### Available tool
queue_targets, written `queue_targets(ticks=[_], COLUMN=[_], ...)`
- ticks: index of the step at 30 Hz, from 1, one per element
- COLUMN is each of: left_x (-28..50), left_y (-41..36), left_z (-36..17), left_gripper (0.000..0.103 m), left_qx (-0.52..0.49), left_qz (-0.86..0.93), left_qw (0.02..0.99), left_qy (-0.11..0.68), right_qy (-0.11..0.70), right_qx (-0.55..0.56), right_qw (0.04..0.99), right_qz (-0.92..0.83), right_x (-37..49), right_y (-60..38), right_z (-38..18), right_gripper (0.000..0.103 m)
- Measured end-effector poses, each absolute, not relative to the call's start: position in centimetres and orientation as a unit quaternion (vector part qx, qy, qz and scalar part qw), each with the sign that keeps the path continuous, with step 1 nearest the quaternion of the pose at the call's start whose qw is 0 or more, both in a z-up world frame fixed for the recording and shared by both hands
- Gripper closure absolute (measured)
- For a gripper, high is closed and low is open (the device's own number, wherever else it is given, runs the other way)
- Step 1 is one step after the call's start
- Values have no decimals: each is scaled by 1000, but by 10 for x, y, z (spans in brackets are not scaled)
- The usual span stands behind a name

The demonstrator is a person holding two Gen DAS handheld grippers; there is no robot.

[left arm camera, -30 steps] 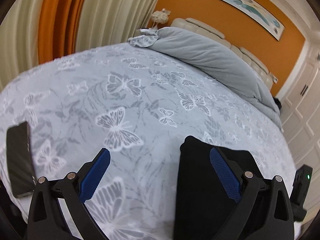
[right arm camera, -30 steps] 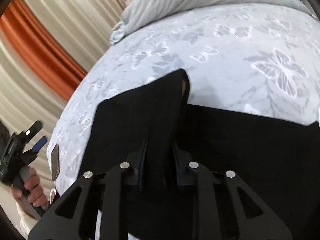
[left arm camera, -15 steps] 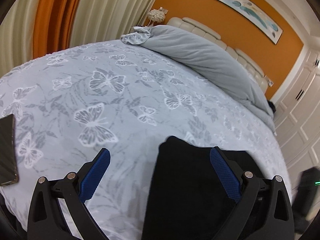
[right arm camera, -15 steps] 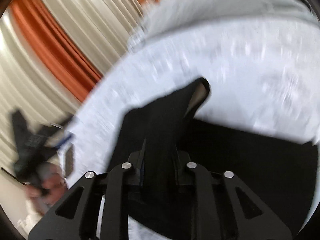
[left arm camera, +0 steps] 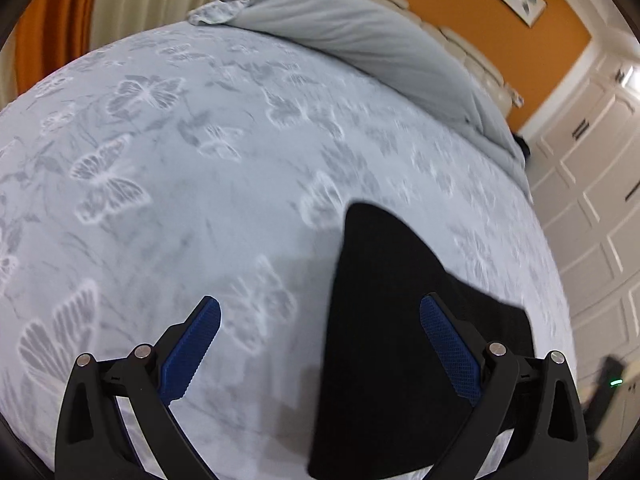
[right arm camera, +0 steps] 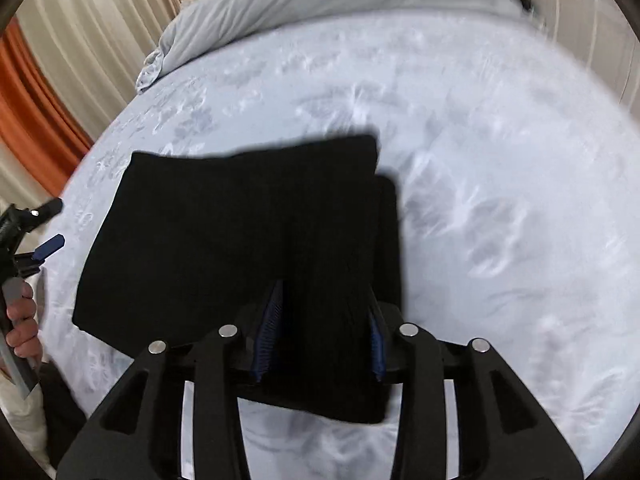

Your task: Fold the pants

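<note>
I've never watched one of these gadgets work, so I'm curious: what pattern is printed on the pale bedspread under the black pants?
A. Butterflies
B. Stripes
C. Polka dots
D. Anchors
A: the pale grey bedspread shows white and grey butterfly outlines all around the folded black pants.

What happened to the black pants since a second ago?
The right gripper carried a raised flap of the black pants across and laid it flat, making a folded stack. Its jaws are now opening, cloth between them. The left gripper stayed open and empty; the butterfly bedspread is unchanged.
</note>
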State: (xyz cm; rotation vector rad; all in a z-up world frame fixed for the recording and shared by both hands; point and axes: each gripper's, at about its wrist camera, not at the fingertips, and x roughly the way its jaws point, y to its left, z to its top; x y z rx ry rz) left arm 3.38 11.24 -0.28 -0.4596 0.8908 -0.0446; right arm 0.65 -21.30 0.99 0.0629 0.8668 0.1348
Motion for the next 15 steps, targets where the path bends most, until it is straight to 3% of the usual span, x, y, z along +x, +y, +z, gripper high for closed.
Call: queue_targets(ticks=[5, 10, 12, 13, 15], left_x=[29, 36, 40, 43, 45], left_y=[72, 36, 31, 28, 29], left_z=[-5, -26, -36, -43, -50], left_gripper=[5, 5, 5, 5, 5], left_qx=[-163, -96, -87, -78, -74], left_qz=[-38, -43, -37, -29, -30], left_qw=[892, 887, 880, 876, 874], left_qy=[419, 449, 465, 475, 480], right_qy=[350, 418, 448, 455, 455], right_qx=[58, 119, 84, 75, 131], right_qw=[926, 876, 878, 879, 877], right_qz=[127, 210, 146, 121, 84], right_x=[13, 73, 106, 113, 128], right_y=[-200, -171, -174, -179, -207], right_z=[53, 24, -7, -15, -25], right_gripper=[66, 67, 67, 79, 93])
